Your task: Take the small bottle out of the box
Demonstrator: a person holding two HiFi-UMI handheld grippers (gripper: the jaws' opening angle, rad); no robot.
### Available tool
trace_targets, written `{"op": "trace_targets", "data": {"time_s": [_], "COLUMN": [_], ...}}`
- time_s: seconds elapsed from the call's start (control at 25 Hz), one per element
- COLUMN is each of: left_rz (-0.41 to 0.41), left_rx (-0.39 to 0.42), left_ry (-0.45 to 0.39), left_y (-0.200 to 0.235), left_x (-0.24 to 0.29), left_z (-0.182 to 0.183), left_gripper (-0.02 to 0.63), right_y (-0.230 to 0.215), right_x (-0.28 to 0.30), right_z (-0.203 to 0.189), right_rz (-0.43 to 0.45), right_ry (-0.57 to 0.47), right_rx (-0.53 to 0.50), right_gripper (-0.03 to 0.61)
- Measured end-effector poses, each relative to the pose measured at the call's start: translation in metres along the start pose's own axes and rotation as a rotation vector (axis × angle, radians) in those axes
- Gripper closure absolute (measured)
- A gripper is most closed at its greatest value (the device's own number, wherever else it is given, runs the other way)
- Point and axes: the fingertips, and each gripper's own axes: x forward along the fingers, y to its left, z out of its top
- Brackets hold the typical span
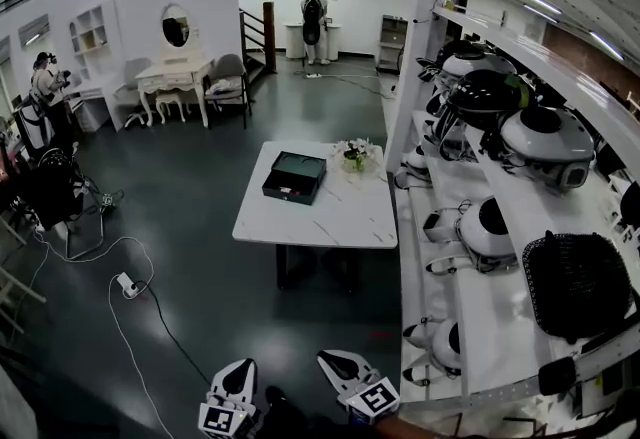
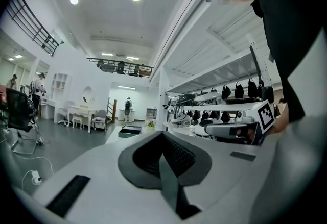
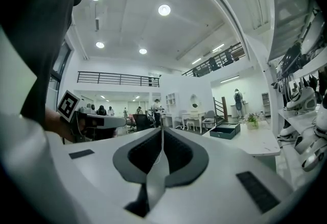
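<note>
A dark open box point(image 1: 294, 177) lies on the white table point(image 1: 330, 217), far ahead of me. It also shows small in the left gripper view point(image 2: 130, 130) and the right gripper view point(image 3: 225, 130). I cannot make out the small bottle in it from here. Both grippers are held low and close to my body, well short of the table. My left gripper point(image 1: 238, 369) has its jaws together with nothing between them, as seen along its jaws point(image 2: 162, 133). My right gripper point(image 1: 328, 359) is likewise shut and empty point(image 3: 162, 129).
A flower pot point(image 1: 357, 155) stands on the table beside the box. Shelves point(image 1: 480, 327) of rounded devices run along the right. A power strip point(image 1: 127, 284) with cables lies on the dark floor at left. A person point(image 1: 314, 22) stands at the back.
</note>
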Motion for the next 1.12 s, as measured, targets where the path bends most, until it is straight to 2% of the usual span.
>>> {"op": "trace_targets", "data": {"time_s": [0.2,0.4,0.56,0.76,0.96,1.12], "left_rz": [-0.023,-0.053,-0.07,-0.083,-0.084,-0.082], "left_rx": [-0.018,0.006,0.055,0.076,0.049,0.02], "left_ry": [-0.015,-0.049,-0.084,-0.074,-0.081,-0.069], "left_y": [0.034,0.086,0.137,0.188,0.229,0.252], "left_x": [0.043,0.093,0.123,0.151,0.177,0.197], "left_z": [0.001,0.027,0.048,0.057,0.062,0.065], "left_gripper": [0.6,0.6,0.6,0.6,0.6,0.6], "right_y": [-0.036,-0.064,-0.081,-0.101,-0.123,-0.143], "right_x": [0.044,0.109,0.166,0.223,0.248,0.268], "right_z": [0.004,0.016,0.03,0.055,0.049,0.044], "right_rz": [-0.039,-0.039,-0.039,-0.08,-0.098,-0.108], "right_ry": [0.011,0.016,0.02,-0.026,-0.009,0.013], "right_rx": [-0.003,-0.022,-0.062,-0.066,-0.095,-0.078], "right_gripper": [0.54,0.541,0.541,0.54,0.541,0.54]}}
